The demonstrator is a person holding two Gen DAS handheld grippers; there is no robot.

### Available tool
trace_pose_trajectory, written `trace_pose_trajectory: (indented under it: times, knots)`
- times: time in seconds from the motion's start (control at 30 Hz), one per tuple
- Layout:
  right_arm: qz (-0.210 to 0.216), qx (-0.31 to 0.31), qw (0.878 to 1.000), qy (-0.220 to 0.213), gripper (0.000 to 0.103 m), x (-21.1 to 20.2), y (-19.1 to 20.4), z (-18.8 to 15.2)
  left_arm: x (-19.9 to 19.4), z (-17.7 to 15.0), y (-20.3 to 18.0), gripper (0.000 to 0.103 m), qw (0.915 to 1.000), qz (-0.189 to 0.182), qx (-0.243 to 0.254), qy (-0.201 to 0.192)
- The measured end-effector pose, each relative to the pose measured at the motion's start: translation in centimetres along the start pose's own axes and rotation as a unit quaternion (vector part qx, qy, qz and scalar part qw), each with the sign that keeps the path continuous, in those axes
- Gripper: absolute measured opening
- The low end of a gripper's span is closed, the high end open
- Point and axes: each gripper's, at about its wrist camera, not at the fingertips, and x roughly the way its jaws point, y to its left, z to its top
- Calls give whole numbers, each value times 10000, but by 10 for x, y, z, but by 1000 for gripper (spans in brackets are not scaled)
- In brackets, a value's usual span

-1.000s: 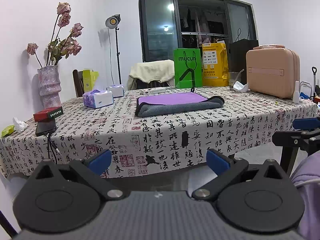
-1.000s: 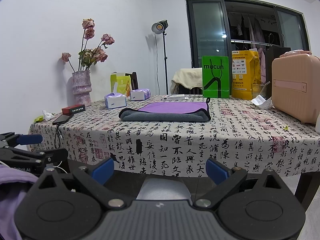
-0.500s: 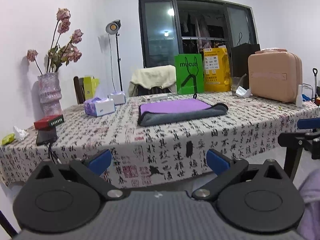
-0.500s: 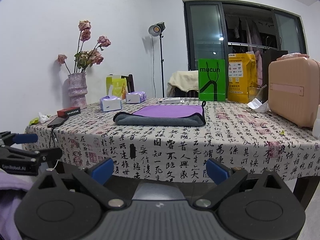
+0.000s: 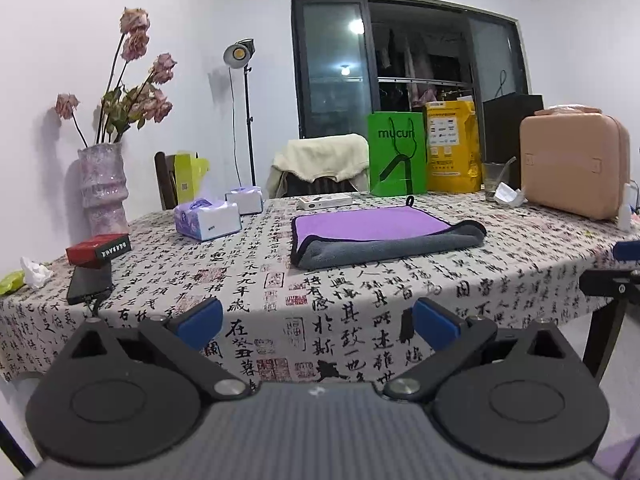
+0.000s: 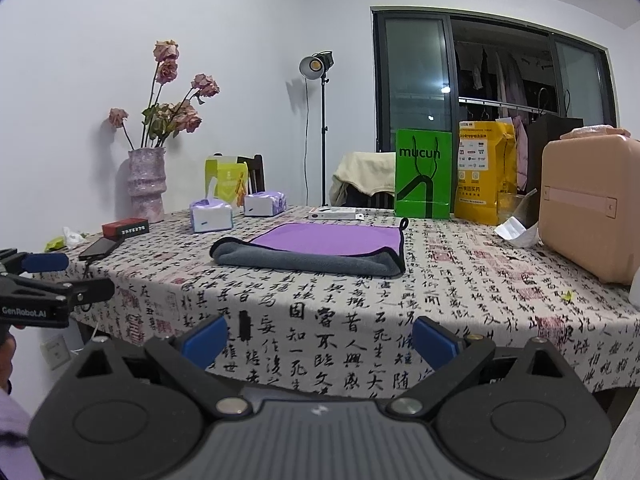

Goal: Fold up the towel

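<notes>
A purple and grey towel lies folded flat in the middle of the table; it also shows in the right wrist view. My left gripper is open and empty, in front of the table's near edge and short of the towel. My right gripper is open and empty too, at the same distance from the towel. Each gripper shows at the edge of the other's view: the right one and the left one.
On the table stand a vase of dried roses, two tissue boxes, a red box on a phone, a green bag, a yellow bag and a pink case. A chair stands behind.
Both grippers have risen and tilted, so the table top and towel sit lower and closer in both views. Both stay open and empty. The towel has not moved.
</notes>
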Motion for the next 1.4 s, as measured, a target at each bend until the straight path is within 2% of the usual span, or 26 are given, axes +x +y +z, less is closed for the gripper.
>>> trace_pose_trajectory:
  times: [0.33, 0.73, 0.8, 0.9, 0.93, 1.0, 1.07, 1.13, 1.2, 1.27, 1.33, 1.4]
  knots:
    - [-52, -25, 9998, 164, 99, 55, -20, 16, 57, 20, 13, 103, 9993, -40, -314, 187]
    - [-116, -81, 9995, 300, 97, 135, -48, 43, 142, 41, 16, 103, 9984, 54, -261, 494]
    - [-124, -101, 9991, 393, 92, 152, -52, 44, 154, 42, 18, 103, 9981, 6, -312, 533]
    - [-83, -121, 9987, 495, 90, 172, -57, 45, 175, 47, 18, 101, 9975, -99, -335, 610]
    - [-69, -126, 9986, 518, 90, 180, -58, 46, 182, 49, 18, 98, 9973, -128, -341, 636]
    - [-40, -159, 9984, 546, 86, 191, -62, 49, 195, 53, 17, 88, 9964, -168, -363, 747]
    - [-2, -188, 9982, 570, 83, 204, -66, 54, 208, 58, 15, 69, 9957, -203, -362, 833]
    - [29, -184, 9978, 639, 80, 216, -70, 59, 218, 62, 15, 65, 9949, -265, -372, 900]
    - [75, -153, 9973, 711, 69, 228, -74, 65, 226, 64, 14, 60, 9941, -318, -360, 970]
    - [111, -118, 9963, 838, 63, 240, -79, 71, 235, 65, 14, 55, 9928, -365, -324, 1091]
    - [154, -66, 9951, 979, 57, 250, -85, 74, 240, 64, 14, 55, 9915, -398, -290, 1203]
    - [255, 15, 9932, 1134, 40, 258, -90, 75, 245, 61, 14, 55, 9901, -448, -269, 1304]
